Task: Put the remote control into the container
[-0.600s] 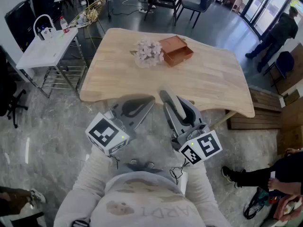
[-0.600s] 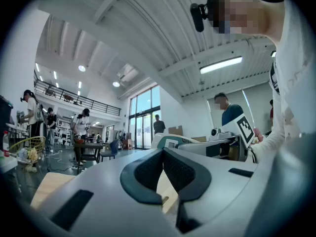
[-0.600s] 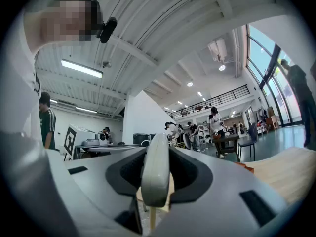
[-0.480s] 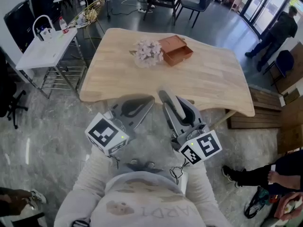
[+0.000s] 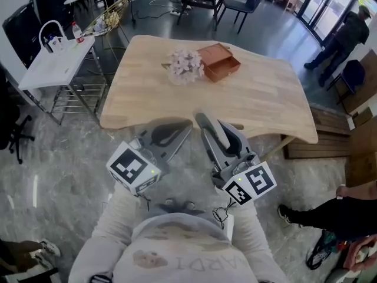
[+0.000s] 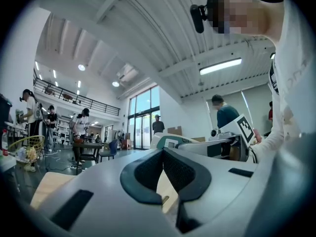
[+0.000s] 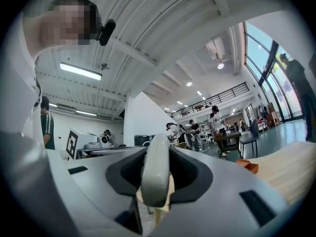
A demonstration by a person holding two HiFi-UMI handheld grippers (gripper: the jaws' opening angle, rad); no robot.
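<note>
In the right gripper view a light grey remote control [image 7: 156, 179] stands on end between the dark pads of my right gripper [image 7: 157, 164], which is shut on it. From the head view that right gripper [image 5: 219, 135] hovers just off the near edge of the wooden table [image 5: 259, 99], with the remote control [image 5: 205, 127] sticking out forward. An open reddish-brown container [image 5: 219, 62] sits at the far middle of the table and appears as an orange corner [image 7: 247, 166] past the jaws. My left gripper [image 5: 172, 133] [image 6: 163, 153] is beside it, shut, with nothing between its pads.
A bunch of pale pink flowers [image 5: 186, 65] lies right beside the container on its left. A white side table [image 5: 53, 61] with bottles stands left of the wooden table. Bystanders stand at the right [image 5: 344, 37] and lower right [image 5: 336, 214]. Chairs and desks fill the far room.
Both grippers stay where they were, the remote control still held in the right one. The bystander at the lower right has shifted position.
</note>
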